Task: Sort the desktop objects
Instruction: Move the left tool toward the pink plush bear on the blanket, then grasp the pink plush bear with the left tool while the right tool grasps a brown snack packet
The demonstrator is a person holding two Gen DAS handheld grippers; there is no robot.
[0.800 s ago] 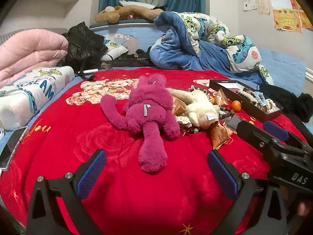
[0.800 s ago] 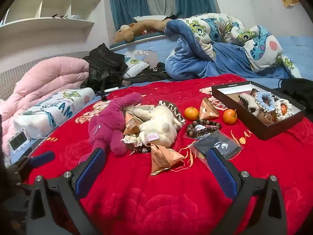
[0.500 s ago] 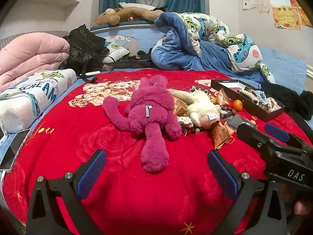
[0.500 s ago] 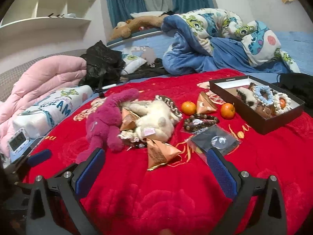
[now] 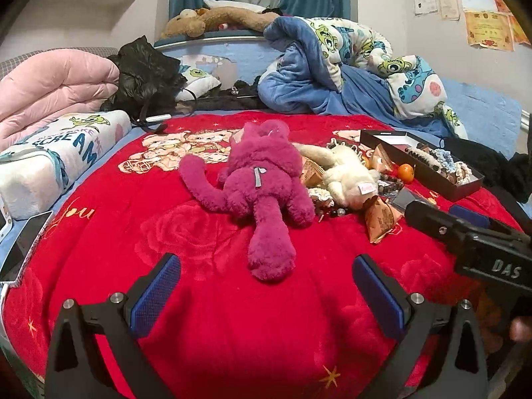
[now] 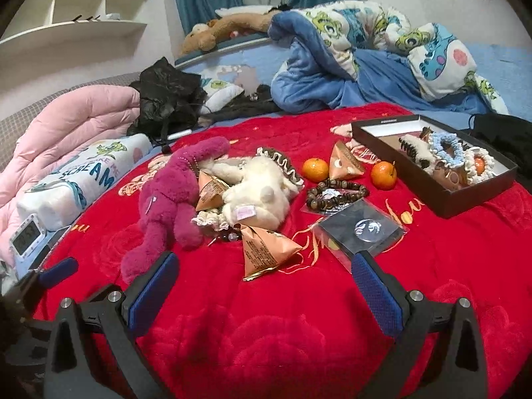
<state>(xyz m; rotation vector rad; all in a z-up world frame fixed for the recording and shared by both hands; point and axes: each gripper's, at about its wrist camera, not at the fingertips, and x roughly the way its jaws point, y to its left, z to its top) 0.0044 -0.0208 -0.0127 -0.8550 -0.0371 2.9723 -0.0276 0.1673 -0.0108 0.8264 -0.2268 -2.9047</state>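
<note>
Left wrist view: both cams crept closer to pile over last second. Left gripper (image 5: 266, 294), right gripper (image 6: 262, 291) wide, empty. Pink plush (image 5: 262, 183) dead ahead on red blanket (image 5: 232, 332); box (image 6: 465, 199) right. Sorting unstarted.

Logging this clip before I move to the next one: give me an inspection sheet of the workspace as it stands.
Surface: red blanket with rose pattern, spread over a bed.
Job's things: magenta plush and white plush lying together; two oranges loose; bead bracelet; orange triangular packets; clear-wrapped dark packet; open dark box holding scrunchies.
Clutter: black bag, pink quilt, small clock, phone.
Grippers: left gripper and right gripper both open, empty, above the blanket.
Cables: a dark cord by the black bag.
Surroundings: blue quilt, brown plush on the headboard, wall shelves.
</note>
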